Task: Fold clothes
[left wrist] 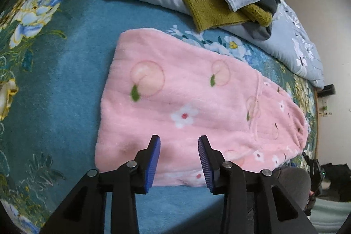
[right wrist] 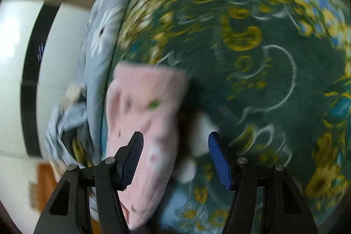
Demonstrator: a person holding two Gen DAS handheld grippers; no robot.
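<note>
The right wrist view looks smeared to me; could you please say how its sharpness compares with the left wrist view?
Right wrist view: heavy motion blur smears the pink fleece garment and floral blanket, while the open right claw stays crisp. Left wrist view: sharp and evenly lit, with fisheye bending at the edges; the open left claw is crisp too.

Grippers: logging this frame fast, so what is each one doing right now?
Left gripper: open, holding nothing, over the near edge of the pink garment.
Right gripper: open, holding nothing; the view is blurred.
</note>
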